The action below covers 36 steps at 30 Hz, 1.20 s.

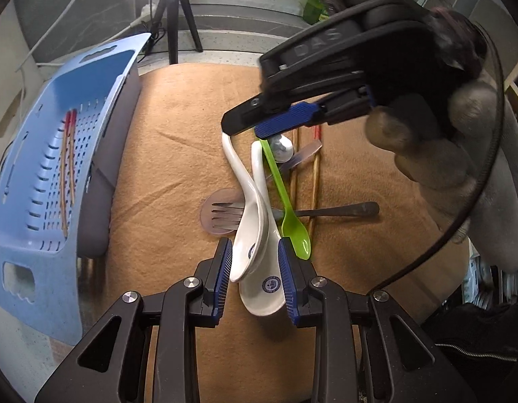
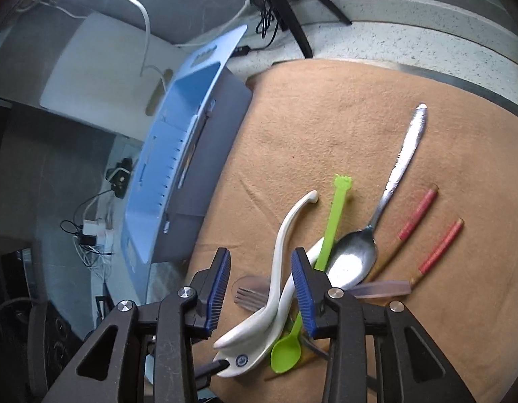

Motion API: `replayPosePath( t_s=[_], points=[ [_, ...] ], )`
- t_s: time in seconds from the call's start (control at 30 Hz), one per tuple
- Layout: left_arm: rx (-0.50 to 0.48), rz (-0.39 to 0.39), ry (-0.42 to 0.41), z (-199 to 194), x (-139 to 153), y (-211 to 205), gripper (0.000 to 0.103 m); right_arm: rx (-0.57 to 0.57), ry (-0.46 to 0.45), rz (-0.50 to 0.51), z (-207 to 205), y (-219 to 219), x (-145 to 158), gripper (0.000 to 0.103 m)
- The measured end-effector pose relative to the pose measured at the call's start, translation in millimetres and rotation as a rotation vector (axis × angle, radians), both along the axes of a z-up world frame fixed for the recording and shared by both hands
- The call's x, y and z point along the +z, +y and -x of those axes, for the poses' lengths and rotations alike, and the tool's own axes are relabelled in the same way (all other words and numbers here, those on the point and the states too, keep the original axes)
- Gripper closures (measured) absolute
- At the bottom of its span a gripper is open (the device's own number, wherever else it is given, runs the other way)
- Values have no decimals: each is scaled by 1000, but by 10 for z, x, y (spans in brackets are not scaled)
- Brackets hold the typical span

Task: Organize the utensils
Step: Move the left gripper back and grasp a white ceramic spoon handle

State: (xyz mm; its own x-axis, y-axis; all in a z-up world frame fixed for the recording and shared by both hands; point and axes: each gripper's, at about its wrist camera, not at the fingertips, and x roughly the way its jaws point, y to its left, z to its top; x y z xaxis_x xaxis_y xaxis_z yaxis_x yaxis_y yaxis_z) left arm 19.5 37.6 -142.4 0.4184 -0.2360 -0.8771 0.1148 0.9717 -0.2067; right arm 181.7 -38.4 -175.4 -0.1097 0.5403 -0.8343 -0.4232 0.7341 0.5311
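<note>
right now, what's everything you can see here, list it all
white soup spoons: 2, white, overlapping mid-pile
green spoon: 1, green, beside the white ones
metal spoon: 1, silver, pile's right side
fork: 1, dark metal, crosswise under the pile
translucent utensil: 1, purplish clear, under the pile
loose chopsticks: 2, wood with red ends, on cloth
stored chopsticks: 2, same, in basket
basket: 1, blue, left
cloth: 1, tan, under everything
tripod: 1, black, behind
left claw: 1, black and blue, flanking the spoon bowls
right claw: 1, same, around a white handle
gloved hand: 1, grey, holding right claw
</note>
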Motion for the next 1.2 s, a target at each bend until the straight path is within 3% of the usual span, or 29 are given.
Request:
replayPosePath(
  t_s=[0.5,0.67,0.77,0.87,1.2],
  points=[
    [-43,12,20,-72,-135,19,77,50,-11,126,-45,307,-223,76],
    [-57,5,31,-118,-240,-24,77,57,-9,148,-29,354,-284,84],
    [-64,21,26,-136,-258,-27,88,56,-11,152,-7,404,-302,88],
    [-71,25,15,-132,-256,-35,89,53,1,146,-8,398,-315,94],
    [-87,62,-4,-117,-197,41,93,29,-4,103,2,389,-186,96]
  ],
)
